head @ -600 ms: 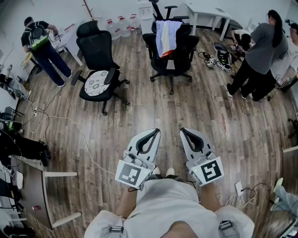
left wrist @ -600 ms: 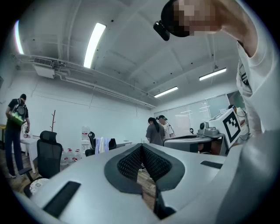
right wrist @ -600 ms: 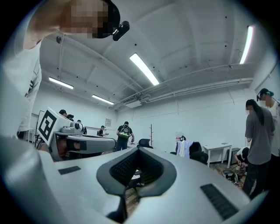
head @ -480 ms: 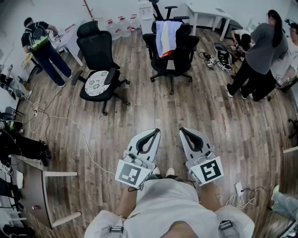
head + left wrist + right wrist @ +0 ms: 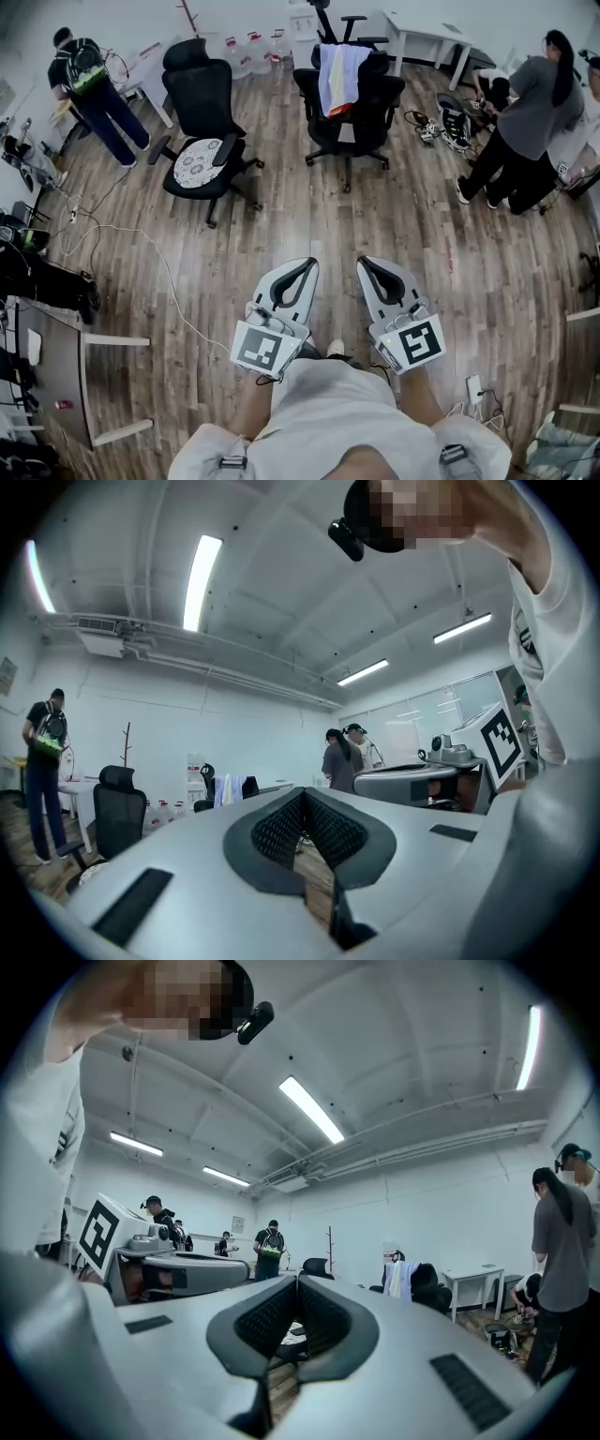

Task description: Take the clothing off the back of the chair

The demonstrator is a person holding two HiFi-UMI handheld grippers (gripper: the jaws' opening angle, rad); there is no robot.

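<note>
Far across the wood floor, well apart from both tools: clothing draped over the back of the black chair. Left hand-held gripper and right hand-held gripper both closed, empty, level. Risk: fabric snags on the headrest and a pull rolls the chair.

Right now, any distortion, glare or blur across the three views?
Head view: fisheye bends the floor at the edges, even light, clothing on the chair clear. Left gripper view: dark round corners, ceiling light blown out. Right gripper view: same corners, light strip bright.
</note>
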